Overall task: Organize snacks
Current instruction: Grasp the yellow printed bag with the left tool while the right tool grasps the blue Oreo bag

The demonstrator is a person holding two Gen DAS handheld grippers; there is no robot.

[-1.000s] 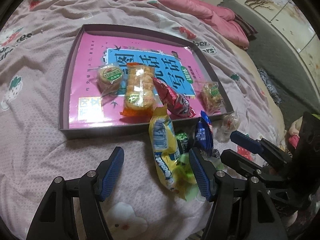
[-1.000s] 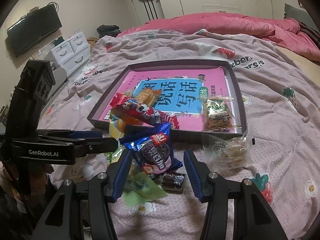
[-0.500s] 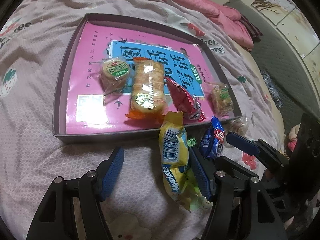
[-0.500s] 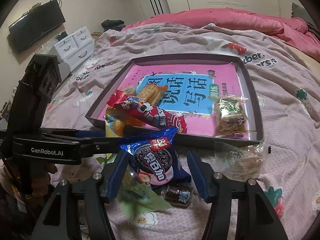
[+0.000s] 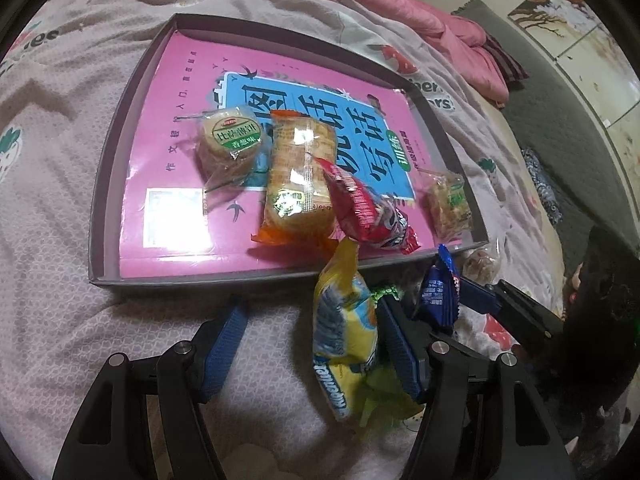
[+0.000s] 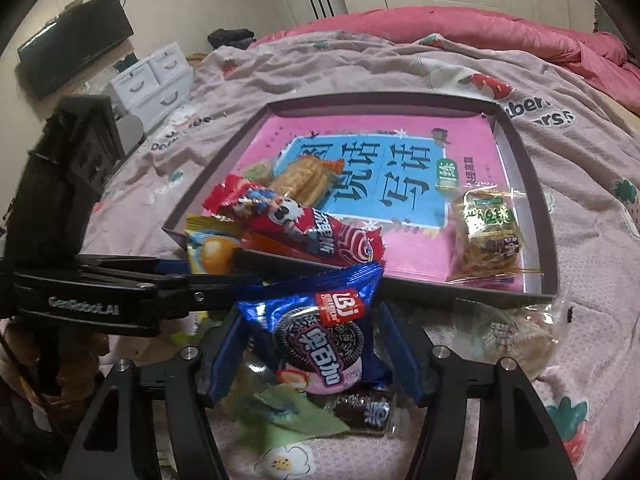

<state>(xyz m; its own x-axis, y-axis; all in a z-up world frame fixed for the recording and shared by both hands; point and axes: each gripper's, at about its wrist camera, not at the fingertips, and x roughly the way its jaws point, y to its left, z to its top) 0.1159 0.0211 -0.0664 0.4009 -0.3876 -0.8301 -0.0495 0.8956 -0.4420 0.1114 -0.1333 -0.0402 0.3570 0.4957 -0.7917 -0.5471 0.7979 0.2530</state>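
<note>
1. Presently, left claw (image 5: 312,344): blue-padded fingers apart and closing, unclenched; a yellow crinkled snack packet (image 5: 346,332) stands between them, beside the right-hand pad. Whether that pad touches it cannot be told.
2. Right claw (image 6: 308,344): jaws opening, released around a blue foil cookie packet (image 6: 320,328) that stands between the pads on the bed.
3. Shallow grey cardboard box lid (image 5: 102,208) on a pink strawberry-print bedspread (image 5: 48,160), lined with a pink and blue printed book cover (image 5: 172,92).
4. Inside the lid: a round clear-wrapped biscuit pack with green label (image 5: 230,144), an orange-ended clear pack of crackers (image 5: 300,184), a small clear pack with green label (image 6: 486,236) near the right wall.
5. Red foil snack bar (image 6: 304,228), lying across the lid's near rim.
6. Outside the lid, on the bedspread: a clear crinkled wrapper (image 6: 516,336), a pale green wrapper (image 6: 288,416), a small dark wrapped sweet (image 6: 364,406).
</note>
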